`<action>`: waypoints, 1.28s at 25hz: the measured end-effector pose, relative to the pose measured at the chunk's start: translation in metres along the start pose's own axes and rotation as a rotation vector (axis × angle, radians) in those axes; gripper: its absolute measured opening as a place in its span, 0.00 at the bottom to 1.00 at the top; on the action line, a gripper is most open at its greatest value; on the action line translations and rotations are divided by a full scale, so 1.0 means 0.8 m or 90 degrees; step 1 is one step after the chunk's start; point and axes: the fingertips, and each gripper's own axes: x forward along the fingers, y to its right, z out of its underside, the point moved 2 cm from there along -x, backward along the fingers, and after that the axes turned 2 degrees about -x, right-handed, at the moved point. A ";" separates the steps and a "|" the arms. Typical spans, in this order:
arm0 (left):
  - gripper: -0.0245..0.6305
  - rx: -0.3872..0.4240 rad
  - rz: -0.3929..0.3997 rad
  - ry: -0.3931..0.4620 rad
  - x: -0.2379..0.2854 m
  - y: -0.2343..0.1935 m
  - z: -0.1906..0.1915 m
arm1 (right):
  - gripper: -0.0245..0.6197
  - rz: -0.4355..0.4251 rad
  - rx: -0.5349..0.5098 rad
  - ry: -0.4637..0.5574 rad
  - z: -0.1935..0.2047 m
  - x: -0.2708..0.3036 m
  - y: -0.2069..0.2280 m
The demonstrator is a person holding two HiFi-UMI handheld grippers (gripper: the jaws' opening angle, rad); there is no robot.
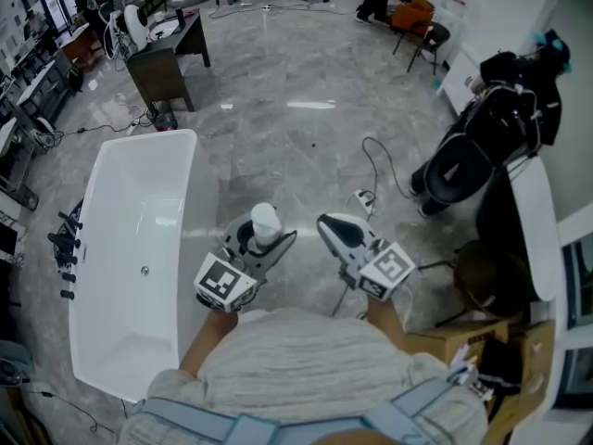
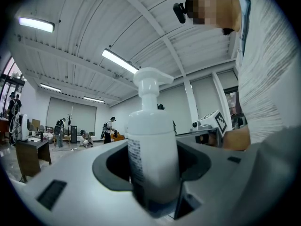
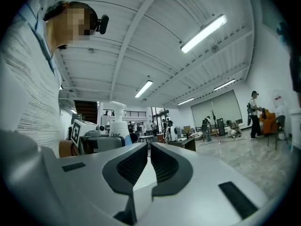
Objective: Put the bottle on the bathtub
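A white pump bottle (image 1: 265, 222) stands upright between the jaws of my left gripper (image 1: 262, 242), which is shut on its body. In the left gripper view the bottle (image 2: 152, 140) fills the middle, with its pump head on top. The white bathtub (image 1: 120, 248) lies on the floor to the left of the bottle, with its right rim close to the left gripper. My right gripper (image 1: 337, 233) is held to the right of the bottle with nothing in it. In the right gripper view its jaws (image 3: 149, 160) are shut together, and the bottle (image 3: 117, 127) shows at the left.
A black tap fitting (image 1: 65, 248) stands at the tub's left side. A dark desk (image 1: 165, 68) is beyond the tub. A cable and power strip (image 1: 364, 197) lie on the floor ahead. Black equipment (image 1: 491, 146) and cardboard boxes (image 1: 463, 341) crowd the right. People are far back.
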 end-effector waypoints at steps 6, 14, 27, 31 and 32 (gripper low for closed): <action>0.42 -0.014 -0.003 0.003 -0.037 -0.061 0.002 | 0.04 -0.009 -0.006 -0.007 -0.005 0.074 -0.019; 0.42 -0.017 -0.019 0.003 -0.122 -0.168 0.004 | 0.04 -0.029 0.001 -0.029 0.003 0.199 -0.067; 0.41 -0.022 -0.036 0.011 -0.253 -0.317 0.020 | 0.04 -0.045 -0.029 -0.044 0.022 0.391 -0.148; 0.41 -0.022 -0.043 0.018 -0.288 -0.347 0.015 | 0.04 -0.038 -0.041 -0.049 0.023 0.425 -0.168; 0.41 -0.025 -0.047 0.018 -0.296 -0.354 0.015 | 0.04 -0.035 -0.039 -0.051 0.023 0.433 -0.172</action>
